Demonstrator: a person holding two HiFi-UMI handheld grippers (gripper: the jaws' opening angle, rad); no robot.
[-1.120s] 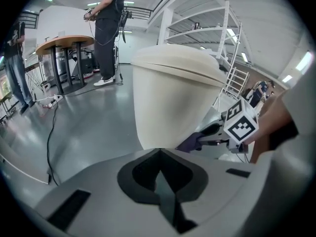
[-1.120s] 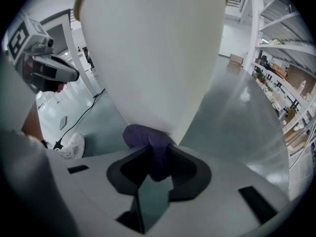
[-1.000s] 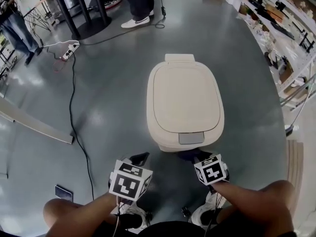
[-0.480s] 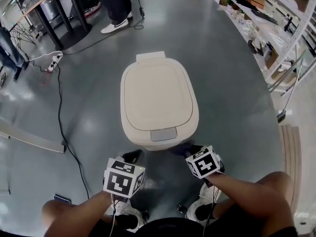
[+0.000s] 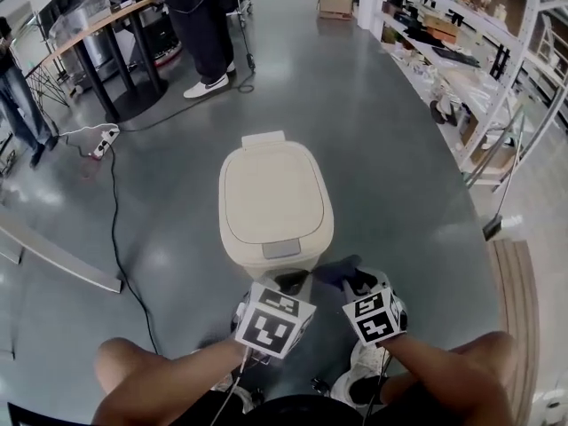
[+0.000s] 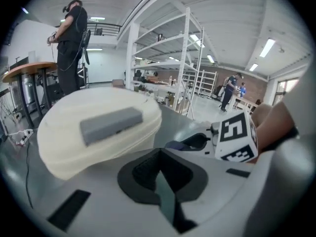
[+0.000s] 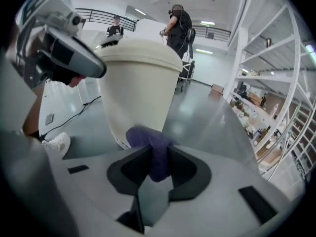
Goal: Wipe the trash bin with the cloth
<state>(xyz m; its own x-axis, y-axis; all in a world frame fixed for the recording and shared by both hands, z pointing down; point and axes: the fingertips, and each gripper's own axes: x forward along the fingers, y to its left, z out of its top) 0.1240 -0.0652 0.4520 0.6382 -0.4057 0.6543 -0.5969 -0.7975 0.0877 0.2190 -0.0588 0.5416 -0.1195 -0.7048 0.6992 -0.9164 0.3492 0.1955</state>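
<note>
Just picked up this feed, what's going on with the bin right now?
A person faces the closed cream plastic trash bin, a gripper in each hand. The right gripper has its jaws shut on a purple cloth, held low by the bin's front wall; whether it touches is unclear. The left gripper is shut on nothing, near the lid's grey latch.

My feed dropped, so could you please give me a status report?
Right gripper shut on cloth. Left gripper shut, empty. Bin just ahead, lid closed. Nothing in the way.
</note>
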